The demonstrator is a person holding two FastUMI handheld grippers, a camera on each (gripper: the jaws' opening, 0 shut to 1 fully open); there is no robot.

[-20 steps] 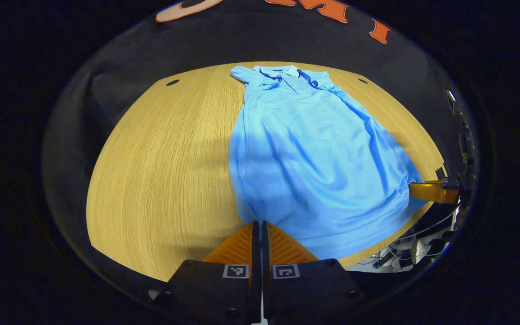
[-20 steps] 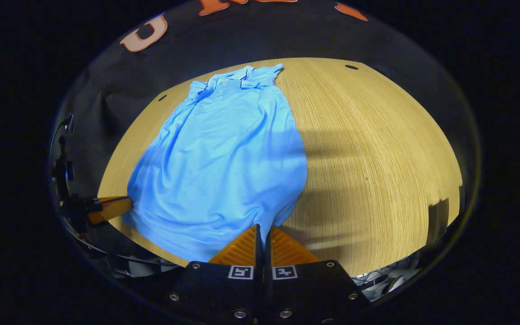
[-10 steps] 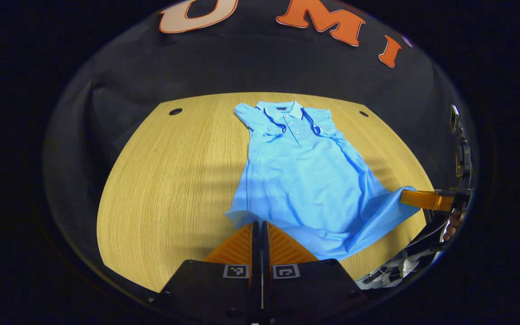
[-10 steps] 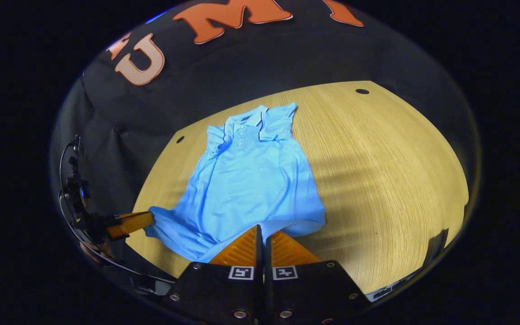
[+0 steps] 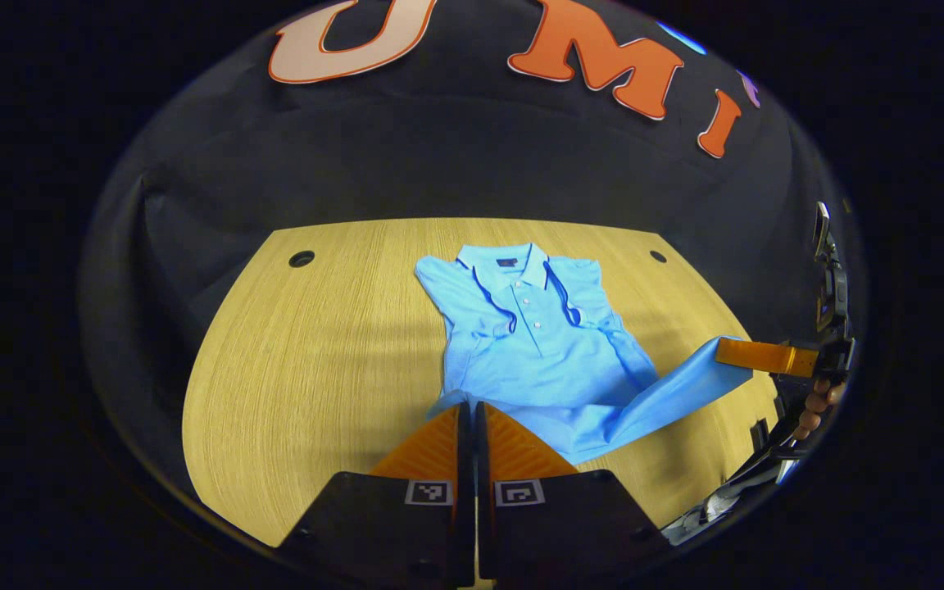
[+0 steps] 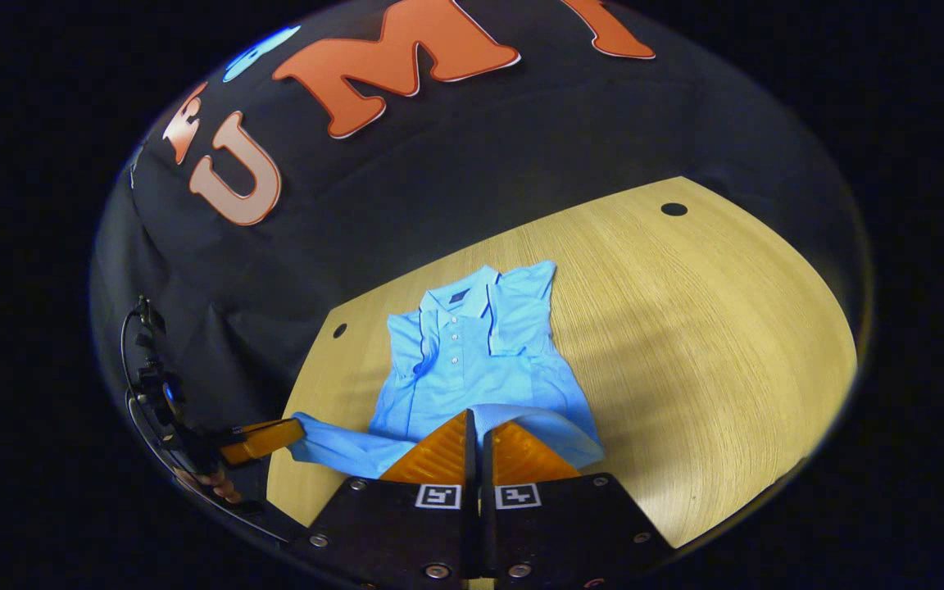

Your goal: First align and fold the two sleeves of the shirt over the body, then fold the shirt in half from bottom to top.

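A light blue polo shirt (image 5: pixel 533 344) lies collar-far on the wooden table (image 5: pixel 308 360), both sleeves folded in over the body. Its bottom hem is lifted off the table and held stretched between the two grippers. My left gripper (image 5: pixel 467 406) is shut on the hem's left corner. My right gripper (image 6: pixel 476 414) is shut on the hem's right corner, with the shirt (image 6: pixel 476 352) spread beyond it. In the left gripper view the right gripper (image 5: pixel 759 355) shows at the far right, gripping the raised corner. In the right gripper view the left gripper (image 6: pixel 263 438) shows at the lower left.
The table has small round holes near its far corners (image 5: pixel 301 259) (image 6: pixel 673 209). Bare wood lies left of the shirt in the left gripper view and right of it (image 6: pixel 726 344) in the right gripper view. A hand (image 5: pixel 812 410) holds the right gripper; cables hang beyond the table edge.
Both grippers have risen and moved toward the collar, carrying the hem up off the table. The visible flat part of the shirt has shortened.
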